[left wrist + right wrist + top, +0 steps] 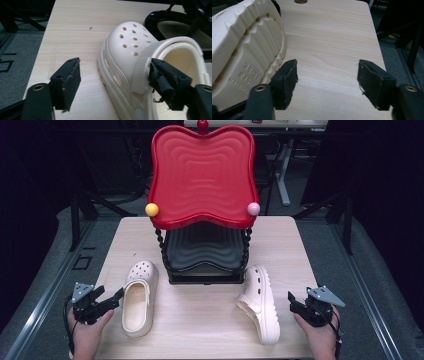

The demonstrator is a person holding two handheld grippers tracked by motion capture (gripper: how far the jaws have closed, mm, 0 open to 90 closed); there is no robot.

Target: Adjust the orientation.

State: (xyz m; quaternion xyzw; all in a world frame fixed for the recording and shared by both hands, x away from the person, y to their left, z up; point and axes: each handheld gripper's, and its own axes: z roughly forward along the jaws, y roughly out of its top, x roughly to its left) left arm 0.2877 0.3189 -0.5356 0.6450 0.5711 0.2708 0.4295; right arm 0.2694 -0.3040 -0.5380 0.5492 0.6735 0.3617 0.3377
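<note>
The left tool (111,301), jaws wide and empty, straddles the heel strap of the upright clog (139,297) on the worktop (200,320): light, springy foam, best pinched at its collar rim.

- Red tray (202,175) of the rack hid the rear of the black lower tray (202,251) in the high view.
- Left clog (130,65): heel cut off by the bottom edge in the left gripper view.
- Right clog (242,50): on its side, cut off at the left edge; moulded sole lettering partly hidden behind the right gripper (327,82).
</note>
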